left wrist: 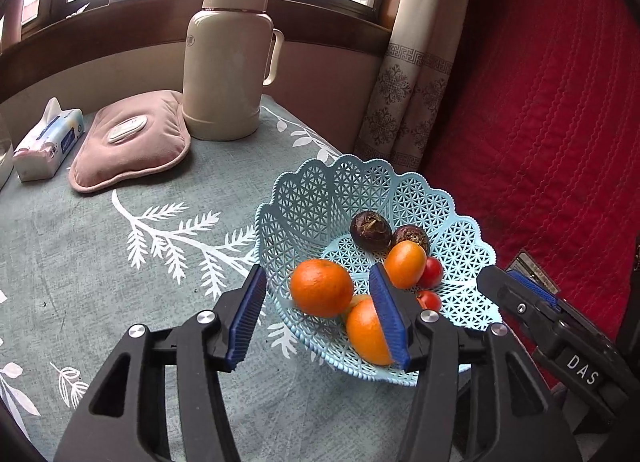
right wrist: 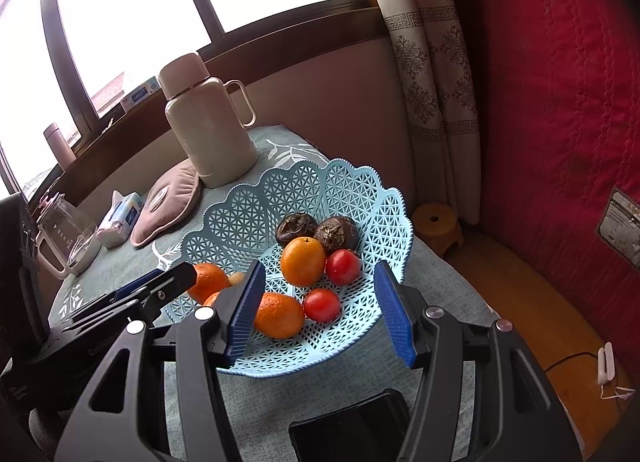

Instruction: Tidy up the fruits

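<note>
Fruit all sits in the blue basket [right wrist: 304,198] on the desk [left wrist: 120,262], none visible loose outside it, so sorting looks nearly done; left tool [left wrist: 320,318] and right tool [right wrist: 320,310] both parted, apparently holding nothing.

My jaws wear ribbed blue rubbery pads; the fruit basket [left wrist: 304,198] is pale-blue plastic lattice, the tablecloth [left wrist: 120,262] matt woven cloth.

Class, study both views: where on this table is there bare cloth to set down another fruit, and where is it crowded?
Free: the tablecloth between pink pad and blue basket. Crowded: the back edge, with thermos and tissue pack, and the basket's fruit-filled floor.
</note>
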